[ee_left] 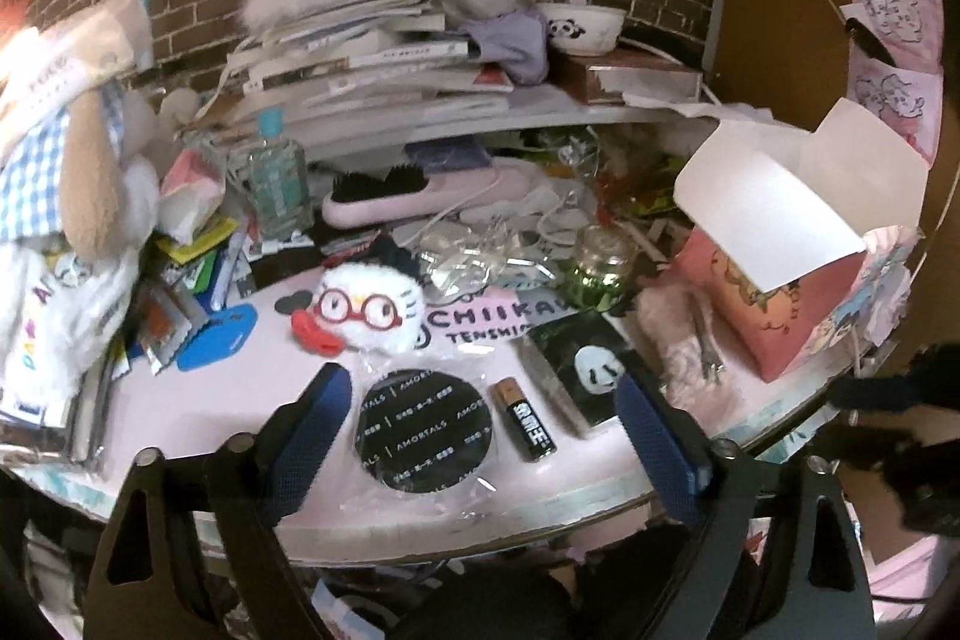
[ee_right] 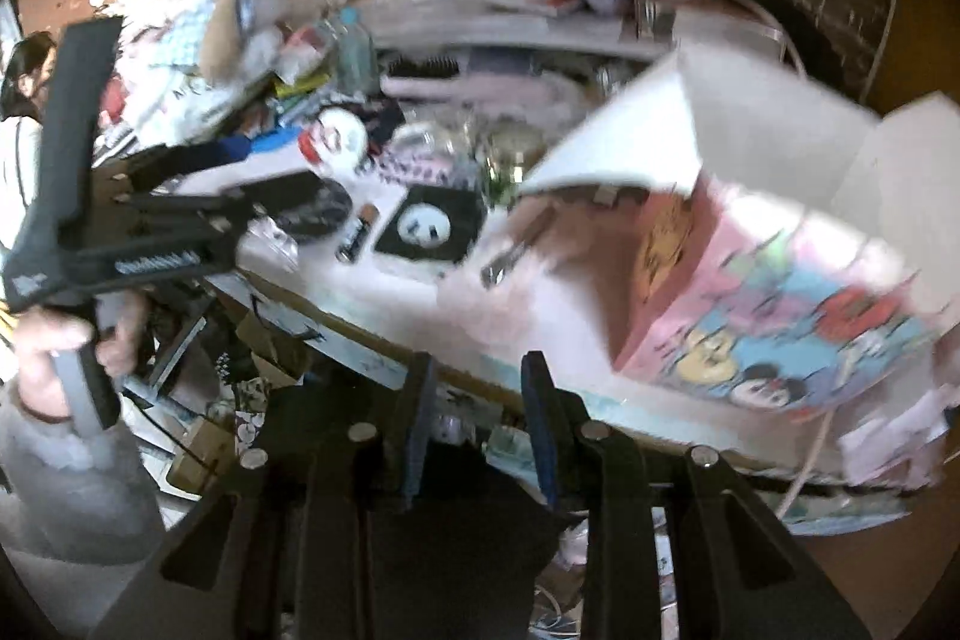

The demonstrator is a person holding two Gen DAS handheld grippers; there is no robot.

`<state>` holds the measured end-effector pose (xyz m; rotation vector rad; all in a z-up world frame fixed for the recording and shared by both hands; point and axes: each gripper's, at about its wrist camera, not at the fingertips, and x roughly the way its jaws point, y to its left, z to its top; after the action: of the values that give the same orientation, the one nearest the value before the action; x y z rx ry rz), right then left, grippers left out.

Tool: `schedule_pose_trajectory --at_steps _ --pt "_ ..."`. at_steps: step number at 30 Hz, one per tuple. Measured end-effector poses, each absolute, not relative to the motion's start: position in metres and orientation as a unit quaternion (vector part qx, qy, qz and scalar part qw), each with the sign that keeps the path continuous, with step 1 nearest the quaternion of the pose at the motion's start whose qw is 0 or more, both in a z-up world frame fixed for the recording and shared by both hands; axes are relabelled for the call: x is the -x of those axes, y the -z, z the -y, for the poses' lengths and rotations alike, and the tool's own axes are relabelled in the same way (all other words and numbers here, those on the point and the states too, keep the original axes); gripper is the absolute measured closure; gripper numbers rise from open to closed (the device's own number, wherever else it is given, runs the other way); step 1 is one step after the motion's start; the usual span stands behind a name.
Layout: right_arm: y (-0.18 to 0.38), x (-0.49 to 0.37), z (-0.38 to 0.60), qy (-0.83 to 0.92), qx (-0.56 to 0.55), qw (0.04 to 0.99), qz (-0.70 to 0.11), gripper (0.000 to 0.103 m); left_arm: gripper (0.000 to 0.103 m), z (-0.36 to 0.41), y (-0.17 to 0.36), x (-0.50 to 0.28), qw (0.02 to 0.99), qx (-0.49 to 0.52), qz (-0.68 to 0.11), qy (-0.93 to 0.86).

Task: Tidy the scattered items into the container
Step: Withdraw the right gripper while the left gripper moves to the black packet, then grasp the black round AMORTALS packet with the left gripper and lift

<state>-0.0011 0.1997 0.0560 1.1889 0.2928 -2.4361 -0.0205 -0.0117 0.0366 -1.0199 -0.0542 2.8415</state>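
Left gripper (ee_left: 480,436): jaws wide apart, empty, poised over the near edge of the pink desk (ee_left: 240,400). Between the jaws lie 2 items: a black round disc (ee_left: 423,430) in clear wrap, and just to its right a battery (ee_left: 531,418), close beside it. Beyond the jaws sits a white plush with red glasses (ee_left: 360,310). Right of the right-hand jaw lies a panda card (ee_left: 591,370). Further right stands the open pink box (ee_left: 786,304), flaps up. Right gripper (ee_right: 477,418): jaws partly apart, empty, short of the desk edge, the box ahead and to the right; that view is blurred.
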Motion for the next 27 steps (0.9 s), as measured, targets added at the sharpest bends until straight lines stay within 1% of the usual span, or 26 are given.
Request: schedule_pose_trajectory --at_steps 3,4,5,6,8,17,19,20,21,22,27 --pt "-0.039 0.007 -0.199 0.873 -0.435 0.200 -0.095 0.077 0.038 0.011 -0.026 0.025 0.062 0.355 0.016 -0.933" --pt "-0.035 0.008 -0.199 0.874 -0.435 0.197 -0.094 0.077 0.040 0.011 -0.023 0.027 0.060 0.360 0.013 -0.931" --pt "-0.031 0.009 -0.199 0.875 -0.435 0.194 -0.092 0.077 0.046 0.011 -0.018 0.029 0.058 0.367 0.011 -0.928" --pt "-0.029 0.010 -0.199 0.875 -0.435 0.193 -0.090 0.077 0.049 0.011 -0.015 0.031 0.058 0.371 0.011 -0.927" --pt "-0.025 0.014 -0.199 0.875 -0.437 0.194 -0.082 0.077 0.050 0.012 -0.010 0.033 0.058 0.376 0.014 -0.925" --pt "-0.014 0.025 -0.192 0.868 -0.449 0.198 -0.081 0.077 0.050 0.022 0.004 0.041 0.024 0.380 -0.011 -0.925" --pt "-0.013 0.026 -0.191 0.867 -0.450 0.199 -0.080 0.077 0.048 0.023 0.005 0.041 0.029 0.377 -0.012 -0.926" --pt "-0.012 0.027 -0.191 0.866 -0.451 0.199 -0.080 0.077 0.045 0.022 0.005 0.041 0.029 0.377 -0.016 -0.926" --pt "-0.012 0.027 -0.191 0.866 -0.452 0.199 -0.081 0.077 0.040 0.021 0.006 0.042 0.028 0.379 -0.019 -0.925" --pt "-0.011 0.028 -0.191 0.866 -0.452 0.198 -0.080 0.077 0.039 0.019 0.007 0.042 0.028 0.382 -0.021 -0.924" --pt "-0.005 0.036 -0.194 0.865 -0.460 0.185 -0.079 0.077 0.039 0.013 0.011 0.044 0.025 0.382 -0.041 -0.923"
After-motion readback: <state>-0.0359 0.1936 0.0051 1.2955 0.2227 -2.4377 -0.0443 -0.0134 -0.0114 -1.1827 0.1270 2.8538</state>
